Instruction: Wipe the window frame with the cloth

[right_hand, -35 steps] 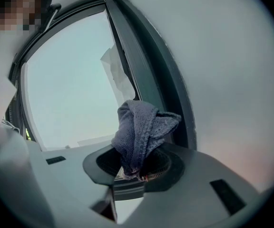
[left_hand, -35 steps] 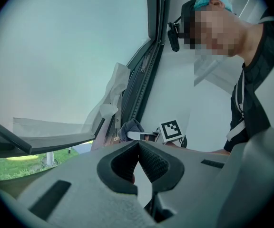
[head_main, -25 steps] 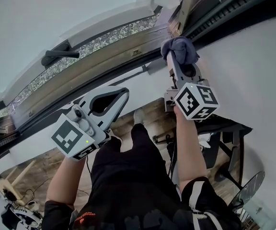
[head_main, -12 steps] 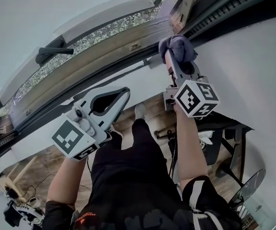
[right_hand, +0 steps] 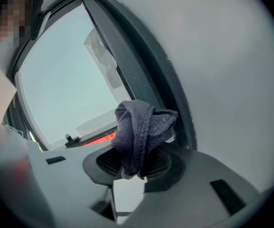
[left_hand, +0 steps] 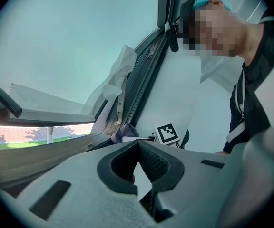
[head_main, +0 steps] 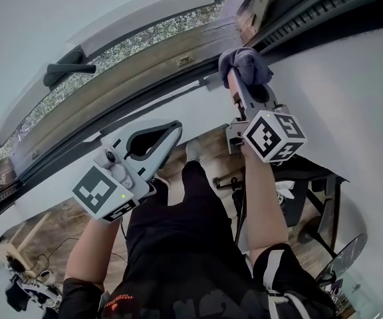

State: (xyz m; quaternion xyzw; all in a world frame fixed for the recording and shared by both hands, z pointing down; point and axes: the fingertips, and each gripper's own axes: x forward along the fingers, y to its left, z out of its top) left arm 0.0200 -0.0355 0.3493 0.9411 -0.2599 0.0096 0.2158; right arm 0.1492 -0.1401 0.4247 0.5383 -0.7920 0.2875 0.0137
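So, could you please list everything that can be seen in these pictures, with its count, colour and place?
cloth: one, grey-purple, bunched in the right gripper, at the lower edge of the window frame
window frame: one, dull brown with dark seals, across the top of the head view
window handle: one, black, upper left on the frame
wall: one, white, below and right of the frame
table: one, black, lower right, down on the floor
floor: one, wood brown, far below
left gripper: one, light grey, shut and empty, below the frame
right gripper: one, light grey, shut on the cloth
arms: two, black sleeves, behind the grippers
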